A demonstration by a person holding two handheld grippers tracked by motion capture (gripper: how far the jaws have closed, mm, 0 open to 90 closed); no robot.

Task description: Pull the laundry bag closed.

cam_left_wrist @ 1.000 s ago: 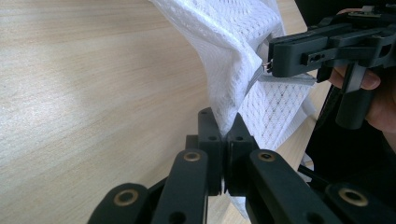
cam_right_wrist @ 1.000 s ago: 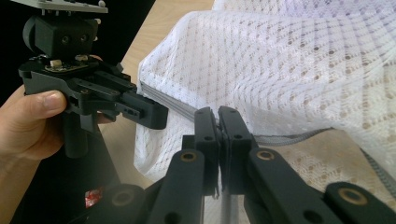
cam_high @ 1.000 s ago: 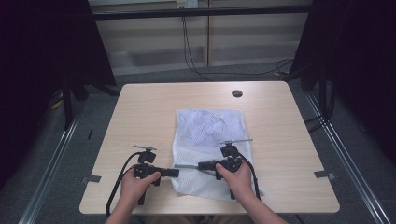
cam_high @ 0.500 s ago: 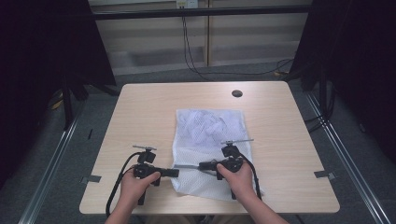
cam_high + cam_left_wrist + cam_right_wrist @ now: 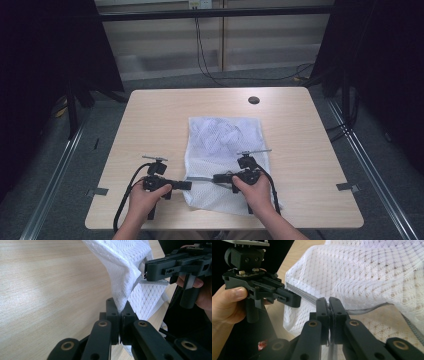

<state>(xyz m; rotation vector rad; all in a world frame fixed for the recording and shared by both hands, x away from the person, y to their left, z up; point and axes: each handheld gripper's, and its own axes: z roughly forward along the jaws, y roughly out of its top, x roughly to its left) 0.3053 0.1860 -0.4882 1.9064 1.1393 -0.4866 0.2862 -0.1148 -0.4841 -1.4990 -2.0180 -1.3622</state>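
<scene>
- White mesh laundry bag (image 5: 226, 160) lies at lower centre of the wooden table (image 5: 150, 125), almost unmoved over the last second; judging by that, its zipper (image 5: 362, 311) is barely opened.
- Lower left, the left gripper (image 5: 186, 185) is clenched on the bag's edge, pinning it.
- Lower centre, the right gripper (image 5: 216, 178) is clamped at the grey zipper line, apparently on the pull.
- Upper right, a dark round grommet (image 5: 253, 100) sits well apart; nothing blocks the way.
</scene>
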